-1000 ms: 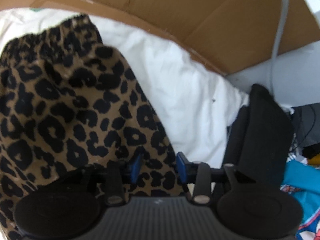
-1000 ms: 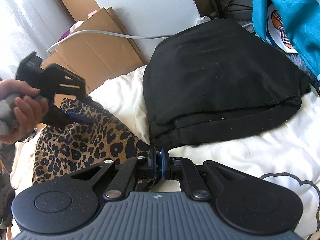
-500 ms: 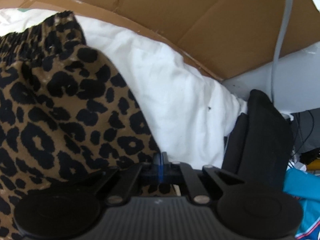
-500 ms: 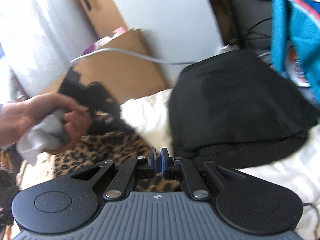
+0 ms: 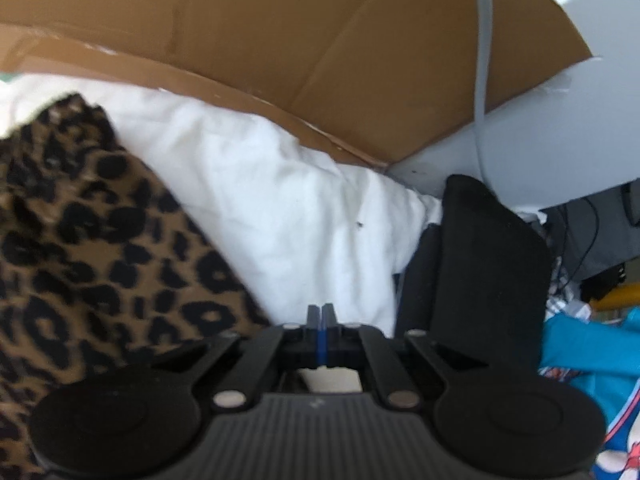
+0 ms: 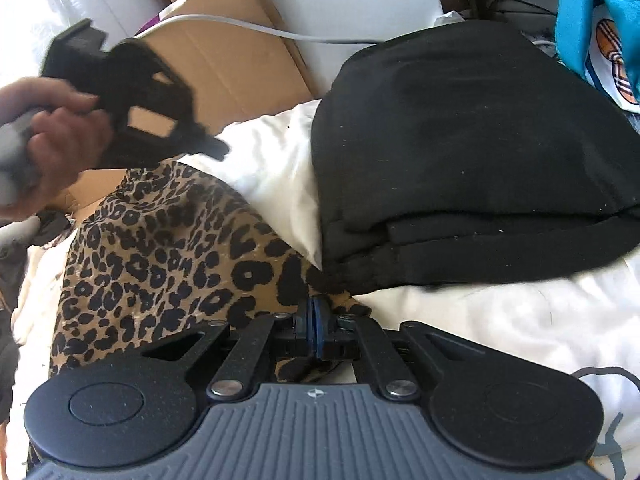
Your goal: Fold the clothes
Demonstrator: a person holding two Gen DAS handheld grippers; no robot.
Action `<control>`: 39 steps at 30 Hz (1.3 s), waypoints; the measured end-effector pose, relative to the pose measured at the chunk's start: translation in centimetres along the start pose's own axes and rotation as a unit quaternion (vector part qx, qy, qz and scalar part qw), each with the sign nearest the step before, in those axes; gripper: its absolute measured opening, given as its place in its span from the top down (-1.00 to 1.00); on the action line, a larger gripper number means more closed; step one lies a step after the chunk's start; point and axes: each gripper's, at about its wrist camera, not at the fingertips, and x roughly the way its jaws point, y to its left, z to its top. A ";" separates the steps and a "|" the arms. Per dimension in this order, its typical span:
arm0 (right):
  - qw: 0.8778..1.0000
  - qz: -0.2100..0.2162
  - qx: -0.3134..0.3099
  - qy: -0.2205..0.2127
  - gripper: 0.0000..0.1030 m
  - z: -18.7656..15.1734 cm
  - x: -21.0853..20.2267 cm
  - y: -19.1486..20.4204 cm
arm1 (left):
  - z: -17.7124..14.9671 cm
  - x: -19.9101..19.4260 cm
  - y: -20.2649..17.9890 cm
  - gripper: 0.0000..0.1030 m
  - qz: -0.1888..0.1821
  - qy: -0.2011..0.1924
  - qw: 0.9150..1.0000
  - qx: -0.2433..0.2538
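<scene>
Since a second ago, the left gripper [image 5: 322,312] has closed its jaws and lifted off the leopard-print garment [image 6: 168,256]; they now meet with nothing visible between them. In the right wrist view a hand [image 6: 48,160] holds it raised above the cloth. The right gripper [image 6: 318,316] has its jaws clamped on the garment's near edge. It lies on the white bedding [image 5: 280,208], beside a folded black garment [image 6: 472,152].

white bedding [image 6: 500,312] with clothes on it
a leopard-print garment [image 6: 168,256] lies spread at the left; a folded black garment [image 6: 472,152] rests just beside it on the right.
</scene>
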 end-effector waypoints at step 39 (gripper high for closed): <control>0.997 -0.020 -0.069 0.030 0.69 0.5 0.9 2.0 | 0.6 -3.1 3.4 0.84 0.049 -0.045 0.988 0.138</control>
